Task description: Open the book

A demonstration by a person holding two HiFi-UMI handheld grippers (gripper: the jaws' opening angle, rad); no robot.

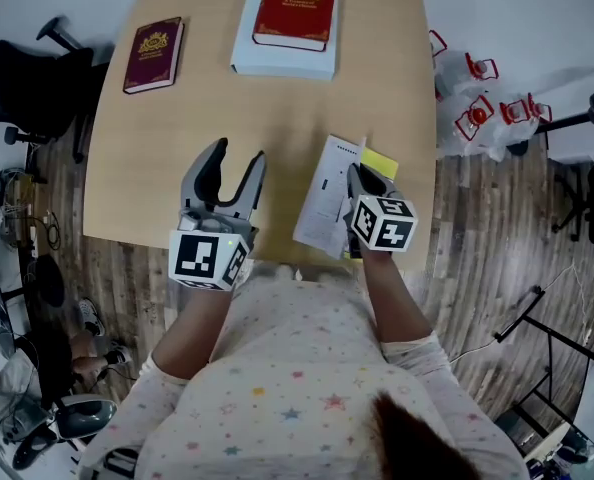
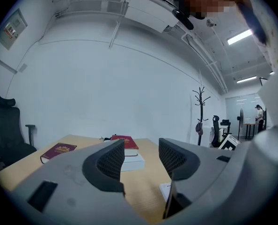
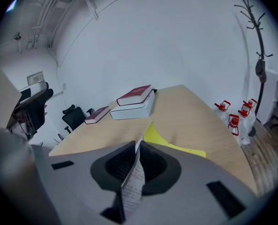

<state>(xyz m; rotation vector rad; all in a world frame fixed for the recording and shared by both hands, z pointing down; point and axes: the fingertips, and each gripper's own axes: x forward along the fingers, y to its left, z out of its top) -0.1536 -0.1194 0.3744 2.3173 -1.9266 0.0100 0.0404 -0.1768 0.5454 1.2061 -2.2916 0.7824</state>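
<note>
- Right gripper view shows my right gripper (image 3: 138,146) clenched on a white printed page (image 3: 133,182), which stands edge-on between the 2 jaws.
- Just beyond the jaws a yellow page (image 3: 153,135) curls up off the table (image 3: 200,116).
- Head view puts that right gripper (image 1: 362,178) at the near right part of the table (image 1: 177,168). The white printed page (image 1: 325,196) is tilted up to its left, and the yellow page (image 1: 381,161) is beside it.
- My left gripper (image 1: 235,158) is released over bare tabletop, with nothing between its jaws (image 2: 141,156).
- At the far edge, 1 red book (image 1: 295,6) lies on a thick white book (image 1: 282,56).
- 1 maroon book (image 1: 154,54) lies flat, far left.
</note>
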